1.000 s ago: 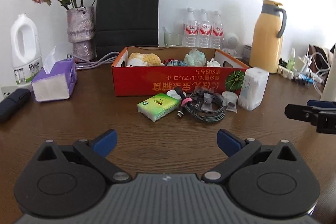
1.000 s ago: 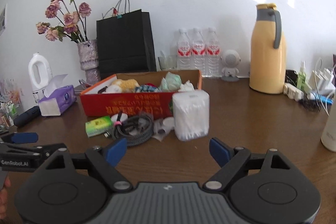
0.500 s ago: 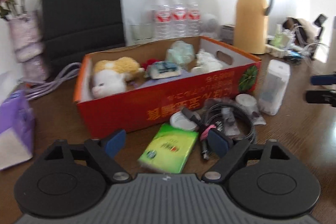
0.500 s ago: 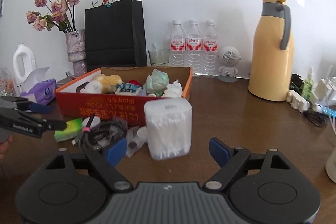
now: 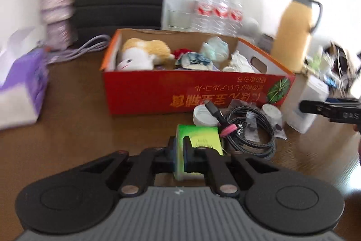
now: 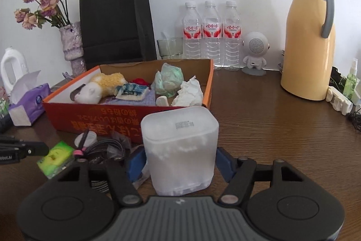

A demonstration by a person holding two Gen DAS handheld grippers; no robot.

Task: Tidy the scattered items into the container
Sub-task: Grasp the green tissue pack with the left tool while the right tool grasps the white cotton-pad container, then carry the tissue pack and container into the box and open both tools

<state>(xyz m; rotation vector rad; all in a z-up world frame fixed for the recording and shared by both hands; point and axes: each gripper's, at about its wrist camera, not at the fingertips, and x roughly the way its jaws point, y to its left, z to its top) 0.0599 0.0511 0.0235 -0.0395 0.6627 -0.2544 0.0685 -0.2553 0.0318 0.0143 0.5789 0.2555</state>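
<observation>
A red cardboard box (image 5: 198, 92) (image 6: 90, 122) holds a plush toy, crumpled tissues and small packets. My left gripper (image 5: 179, 154) is shut on a green tissue pack (image 5: 198, 137), which lies on the table in front of the box. My right gripper (image 6: 179, 164) has its blue pads on both sides of a white cotton swab tub (image 6: 180, 148); the pads look to be touching it. A coiled braided cable (image 5: 250, 130) and white lids (image 5: 203, 115) lie between the pack and the tub.
A purple tissue box (image 6: 29, 103) and a vase of flowers (image 6: 70, 42) stand left. A black bag (image 6: 117, 22), three water bottles (image 6: 211, 31), a small speaker (image 6: 256, 51) and a yellow thermos (image 6: 309, 37) line the back. Chargers and cords (image 6: 340, 101) lie far right.
My left gripper moved forward and closed on the green tissue pack. My right gripper moved forward to the cotton swab tub and narrowed around it.
</observation>
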